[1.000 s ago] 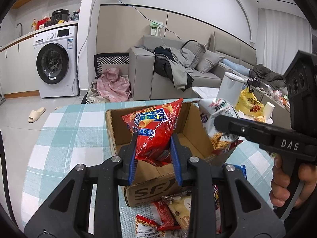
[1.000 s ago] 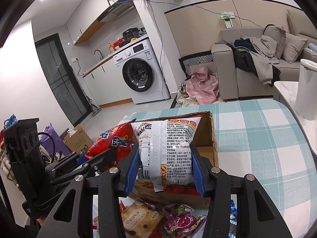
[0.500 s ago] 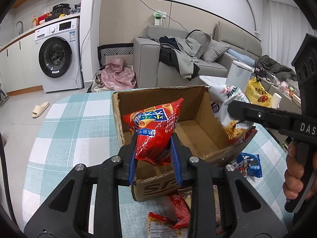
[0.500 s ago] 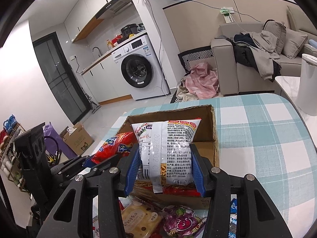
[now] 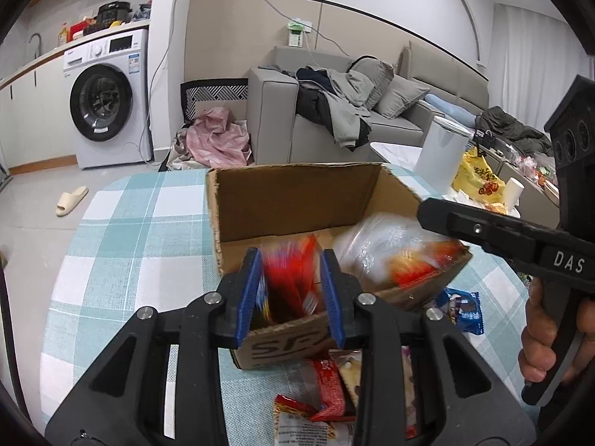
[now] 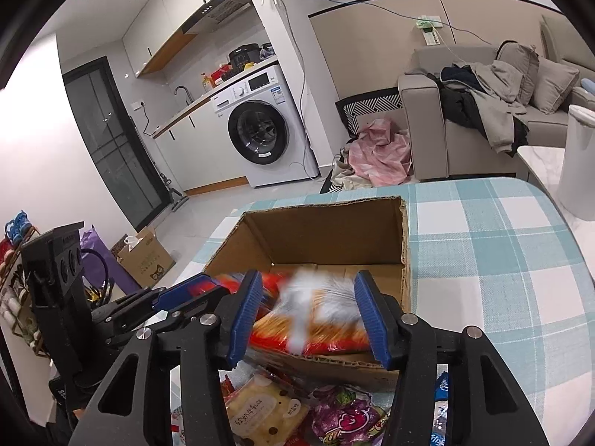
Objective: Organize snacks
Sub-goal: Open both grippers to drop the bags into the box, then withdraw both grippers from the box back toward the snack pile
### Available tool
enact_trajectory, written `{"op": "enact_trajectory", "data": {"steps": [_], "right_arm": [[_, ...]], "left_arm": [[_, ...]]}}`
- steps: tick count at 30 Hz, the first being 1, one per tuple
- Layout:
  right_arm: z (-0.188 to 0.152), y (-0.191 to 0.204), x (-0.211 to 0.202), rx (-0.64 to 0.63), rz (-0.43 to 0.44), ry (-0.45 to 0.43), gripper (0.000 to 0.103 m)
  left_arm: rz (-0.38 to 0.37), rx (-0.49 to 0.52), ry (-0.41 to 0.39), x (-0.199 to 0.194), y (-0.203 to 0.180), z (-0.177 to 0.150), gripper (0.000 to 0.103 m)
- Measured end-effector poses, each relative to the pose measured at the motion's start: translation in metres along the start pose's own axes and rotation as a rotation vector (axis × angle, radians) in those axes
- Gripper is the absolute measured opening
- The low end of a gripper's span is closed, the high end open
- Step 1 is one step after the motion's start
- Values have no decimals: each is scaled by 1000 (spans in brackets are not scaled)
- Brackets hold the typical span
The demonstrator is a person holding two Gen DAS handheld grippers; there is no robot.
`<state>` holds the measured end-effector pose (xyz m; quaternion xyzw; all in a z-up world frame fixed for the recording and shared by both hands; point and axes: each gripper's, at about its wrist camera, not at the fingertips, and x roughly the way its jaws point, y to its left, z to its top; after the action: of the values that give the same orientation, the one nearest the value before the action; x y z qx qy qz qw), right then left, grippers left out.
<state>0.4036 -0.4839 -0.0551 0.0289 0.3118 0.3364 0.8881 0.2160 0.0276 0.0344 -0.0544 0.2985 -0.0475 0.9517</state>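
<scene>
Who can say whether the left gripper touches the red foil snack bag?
Cannot tell. Left wrist view: the left gripper has just been opening its jaws, the red foil snack bag between them, its edges motion-blurred.

Box [image 5: 297, 200]: matt brown corrugated cardboard, rough torn rims. Snack bags [image 6: 316, 316]: glossy plastic film. Surface [image 5: 122, 245]: woven checked cloth. Left tongs [image 5: 290, 293]: matt black plastic, ribbed blue pads [image 5: 248, 297]

Clearance: box mouth open from above.
Far half of cardboard box [image 6: 327, 234] floor bare; near half filled by two bags; loose snack packets [image 6: 267, 412] crowd bench before it.
</scene>
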Motion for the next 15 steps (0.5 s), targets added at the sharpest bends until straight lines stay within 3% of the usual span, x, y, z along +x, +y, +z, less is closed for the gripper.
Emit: {"op": "enact_trajectory", "data": {"steps": [2,4,8,12,15], "right_arm": [[-2,1,-6,-14,-9,-7,58],[-3,2,-13,-29,-17,-18,69],[-8,4,-29,-42,-23,-34,96],[-14,4,-45,-42,-20,-51,103],[-20,5,-54,-41,-25,-49,103]], "left_arm": [[-1,10,-11,-7,-6,0,49],[6,15,-29,-15,-10,0,77],[9,29,-48,-32,-19,-3,83],[24,35,-46,-46,-29,-8,88],[44,45,-56,-59,-36,-13,99]]}}
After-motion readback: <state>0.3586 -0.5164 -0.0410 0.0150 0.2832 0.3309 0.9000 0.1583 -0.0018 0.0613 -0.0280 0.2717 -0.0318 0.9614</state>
